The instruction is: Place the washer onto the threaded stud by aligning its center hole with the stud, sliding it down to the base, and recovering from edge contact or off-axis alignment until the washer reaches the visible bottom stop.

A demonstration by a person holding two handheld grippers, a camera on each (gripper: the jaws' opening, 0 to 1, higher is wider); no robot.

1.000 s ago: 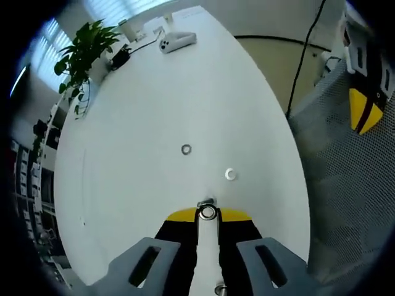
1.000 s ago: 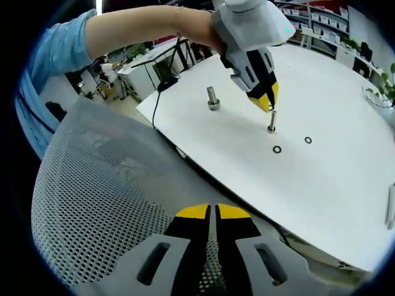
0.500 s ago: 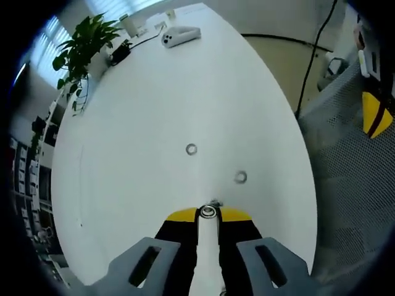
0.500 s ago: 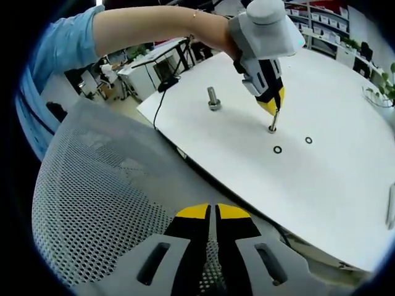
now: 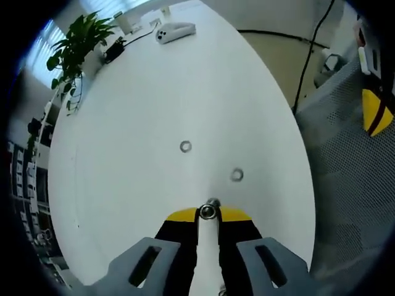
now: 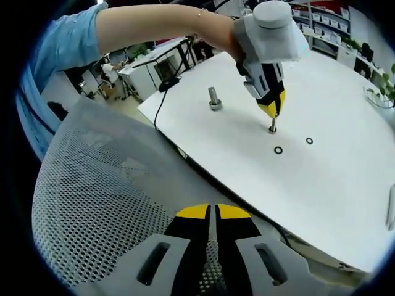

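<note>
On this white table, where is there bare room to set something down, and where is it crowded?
The white tabletop is bare from the two loose metal washers out to its near edge, and again between them and the white handheld device by the potted plant. It is crowded around the thin threaded stud, under the left claw, near the second, thicker stud.

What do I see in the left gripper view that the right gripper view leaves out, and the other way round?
Left gripper view: a leafy green potted plant, a white handheld device, and a small metal washer pinched at the left gripper tips. Right gripper view: a person's arm in a blue sleeve and a thick grey bolt standing upright. Both: the white table, two loose washers and the grey mesh chair.
</note>
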